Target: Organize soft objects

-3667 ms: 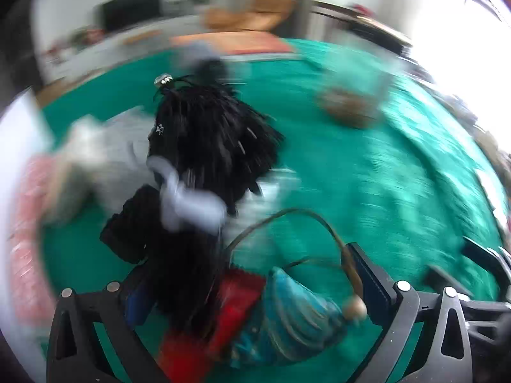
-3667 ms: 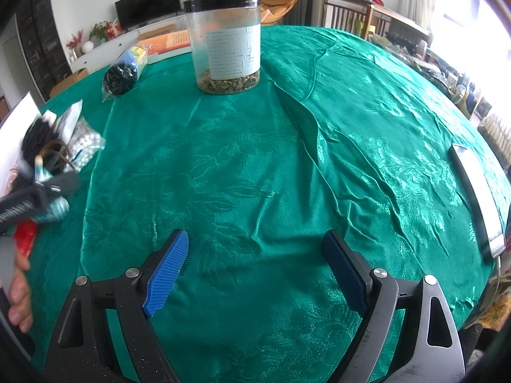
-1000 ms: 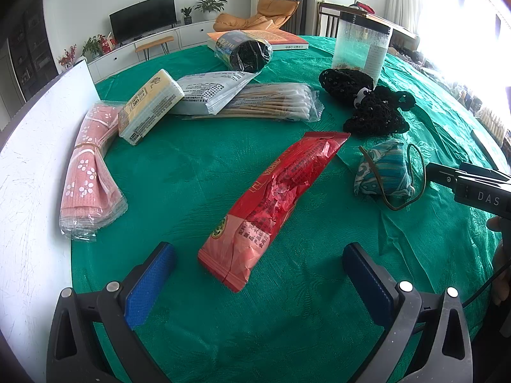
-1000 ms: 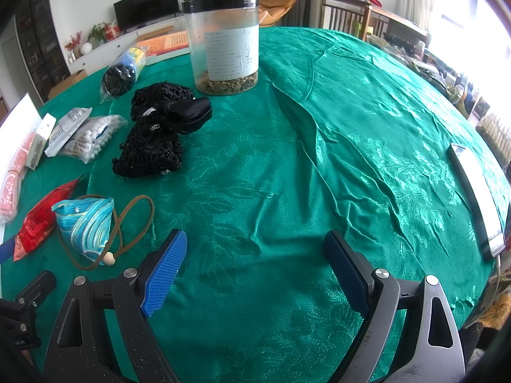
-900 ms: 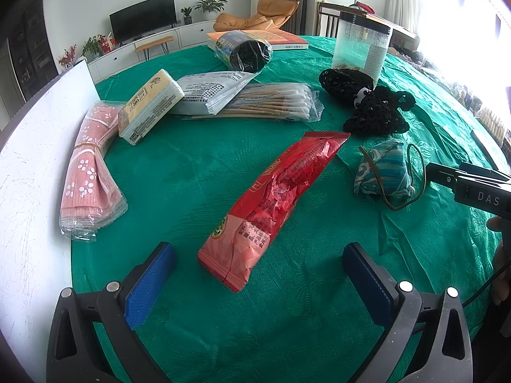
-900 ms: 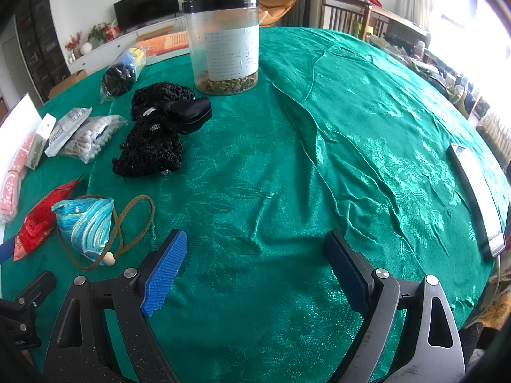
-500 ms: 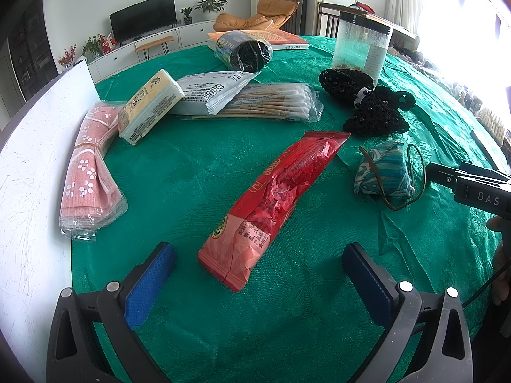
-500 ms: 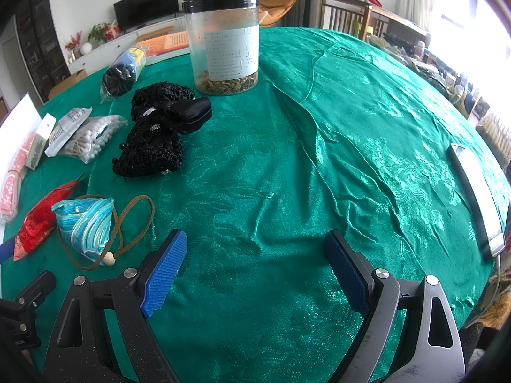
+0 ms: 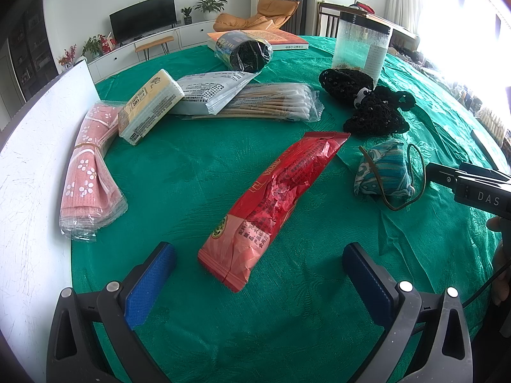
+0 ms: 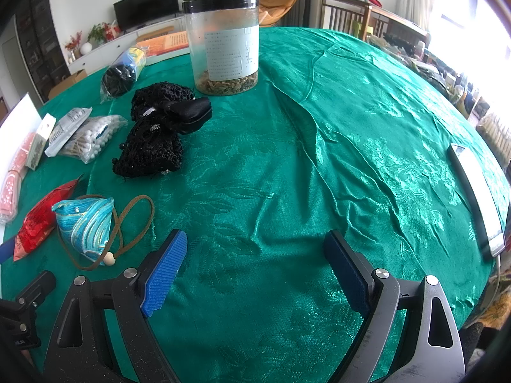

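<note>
red snack packet is lying flat on the green tablecloth, its long axis running from near left to far right, its near end sitting between the wide-spread fingers of the left gripper, gripping nothing. turquoise pouch is resting left of the right gripper, equally agape and empty, hovering low.

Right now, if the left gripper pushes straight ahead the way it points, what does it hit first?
Most likely the red snack packet: its near end lies between the open fingers of the left gripper, just ahead. Depth is hard to judge through the fisheye.
</note>
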The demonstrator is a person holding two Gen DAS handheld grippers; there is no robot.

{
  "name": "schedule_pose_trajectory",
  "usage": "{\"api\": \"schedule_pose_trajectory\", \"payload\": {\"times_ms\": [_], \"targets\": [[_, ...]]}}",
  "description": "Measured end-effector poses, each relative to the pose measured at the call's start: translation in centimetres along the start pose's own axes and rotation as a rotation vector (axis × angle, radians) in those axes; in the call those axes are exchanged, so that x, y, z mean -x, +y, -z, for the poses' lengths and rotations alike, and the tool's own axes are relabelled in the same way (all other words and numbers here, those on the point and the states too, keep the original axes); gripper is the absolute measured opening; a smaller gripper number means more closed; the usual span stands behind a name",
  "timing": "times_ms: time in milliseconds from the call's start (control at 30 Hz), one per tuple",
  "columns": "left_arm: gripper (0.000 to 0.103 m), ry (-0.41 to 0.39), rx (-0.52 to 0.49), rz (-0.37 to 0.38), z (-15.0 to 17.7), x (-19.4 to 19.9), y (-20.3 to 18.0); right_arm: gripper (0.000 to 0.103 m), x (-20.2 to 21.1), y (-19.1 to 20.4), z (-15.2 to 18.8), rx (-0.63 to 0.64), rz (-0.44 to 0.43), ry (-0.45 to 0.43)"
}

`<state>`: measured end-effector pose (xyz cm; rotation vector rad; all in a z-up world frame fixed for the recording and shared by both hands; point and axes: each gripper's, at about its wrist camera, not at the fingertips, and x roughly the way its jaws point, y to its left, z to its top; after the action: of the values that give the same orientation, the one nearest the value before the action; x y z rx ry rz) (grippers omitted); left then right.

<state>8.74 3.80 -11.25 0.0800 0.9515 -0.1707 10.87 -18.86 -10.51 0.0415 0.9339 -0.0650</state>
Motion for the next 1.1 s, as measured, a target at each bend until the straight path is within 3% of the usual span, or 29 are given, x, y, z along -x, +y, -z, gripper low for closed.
{"api": "schedule_pose_trajectory", "payload": {"times_ms": [500,633,767,933,1033,1100], "targets": [[0.103,0.0,0.0,0.0,0.1,0.0,0.0,0.09,0.0,0.0,0.0,0.001,-0.001,-0.002],[0.103,0.033,0.018,-0.013,0.5,0.8,0.3,0.091,0.0,0.0,0.0,0.002,-0.001,-0.002],[0.103,-0.007,0.028,-0.001,0.1,2.8,0.5,0.091,0.1,0.0,-0.1,-0.001,-0.003,-0.002],[0.103,-0.019,-0.047,-0.093,-2.4,1.7,-0.9,0.089,0.7,-1.4,-0.4,-0.077,-0.073,-0.022],[0.094,0.01,-0.072,-0.1,-3.0,0.3,-1.3,0.089,2.3,-3.3,-1.7,-0.149,-0.115,-0.105],[0.081,0.023,-0.073,-0.085,-3.3,-0.2,-1.2,0.089,2.5,-2.6,-4.4,-0.078,-0.131,-0.122]]}}
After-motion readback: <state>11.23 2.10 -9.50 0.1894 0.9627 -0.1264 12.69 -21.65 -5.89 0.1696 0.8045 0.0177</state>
